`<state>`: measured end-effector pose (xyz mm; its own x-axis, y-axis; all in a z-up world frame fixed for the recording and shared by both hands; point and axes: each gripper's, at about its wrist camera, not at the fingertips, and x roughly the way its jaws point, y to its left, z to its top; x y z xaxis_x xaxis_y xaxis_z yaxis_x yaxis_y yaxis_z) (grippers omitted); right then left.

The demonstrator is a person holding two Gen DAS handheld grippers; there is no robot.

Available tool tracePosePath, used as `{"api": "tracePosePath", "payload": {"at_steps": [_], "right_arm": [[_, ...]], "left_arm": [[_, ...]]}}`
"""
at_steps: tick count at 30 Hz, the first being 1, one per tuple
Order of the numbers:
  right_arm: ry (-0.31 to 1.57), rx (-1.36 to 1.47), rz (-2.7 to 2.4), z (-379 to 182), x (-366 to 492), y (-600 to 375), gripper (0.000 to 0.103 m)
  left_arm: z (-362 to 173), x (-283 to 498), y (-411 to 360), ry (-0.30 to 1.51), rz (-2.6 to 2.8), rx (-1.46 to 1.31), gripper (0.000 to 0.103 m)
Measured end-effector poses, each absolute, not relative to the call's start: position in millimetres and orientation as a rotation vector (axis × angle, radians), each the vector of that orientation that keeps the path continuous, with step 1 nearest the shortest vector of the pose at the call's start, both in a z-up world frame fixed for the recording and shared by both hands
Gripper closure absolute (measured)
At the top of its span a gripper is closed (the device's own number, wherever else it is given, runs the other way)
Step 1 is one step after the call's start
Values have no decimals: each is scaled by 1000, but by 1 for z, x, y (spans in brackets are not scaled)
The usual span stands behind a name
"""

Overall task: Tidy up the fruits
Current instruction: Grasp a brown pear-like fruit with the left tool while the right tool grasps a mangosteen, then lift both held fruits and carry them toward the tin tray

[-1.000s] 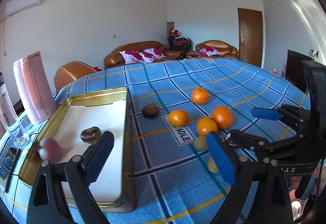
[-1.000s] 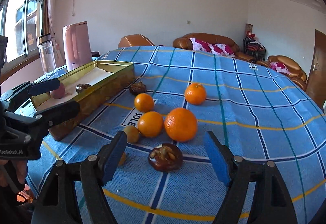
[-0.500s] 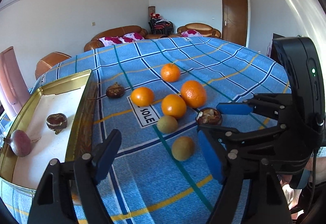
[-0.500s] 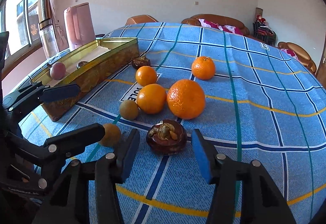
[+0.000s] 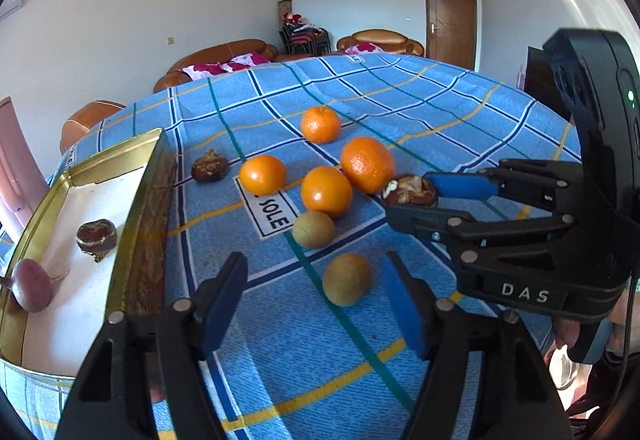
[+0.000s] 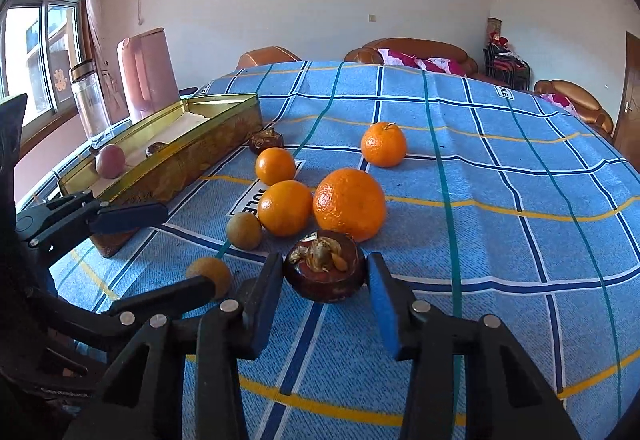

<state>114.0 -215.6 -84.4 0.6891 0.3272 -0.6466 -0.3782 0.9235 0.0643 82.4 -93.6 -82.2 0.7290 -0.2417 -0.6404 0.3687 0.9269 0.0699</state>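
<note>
The right gripper (image 6: 326, 282) brackets the brown mangosteen (image 6: 325, 266), fingers spread. The left gripper (image 5: 316, 304), also spread, has a small brown fruit (image 5: 346, 279) between its fingertips, untouched.

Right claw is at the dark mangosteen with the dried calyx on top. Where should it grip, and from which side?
Grip the dark round mangosteen across its widest middle, coming in low from the near side as the right claw is now. The crumbly calyx faces up, and the large orange sits close behind, so avoid overshooting.

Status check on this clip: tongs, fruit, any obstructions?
Right tongs open, straddling dark brown mangosteen. Left tongs open, framing small tan round fruit. Gold rectangular tin nearby; nothing blocking.
</note>
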Motion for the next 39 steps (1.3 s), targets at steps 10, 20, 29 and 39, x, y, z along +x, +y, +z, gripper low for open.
{"api": "tracePosePath", "payload": {"at_steps": [10, 20, 29, 39], "right_arm": [[706, -91, 398, -83, 113, -213, 58], [664, -107, 412, -81, 107, -211, 58], [627, -114, 426, -79, 102, -211, 58], [587, -121, 441, -77, 96, -211, 58]], "left_arm": [[-91, 88, -95, 734, -407, 164, 74], [-86, 84, -78, 666, -394, 56, 75], [-83, 80, -74, 610, -368, 39, 75], [-81, 75, -67, 573, -354, 13, 75]]}}
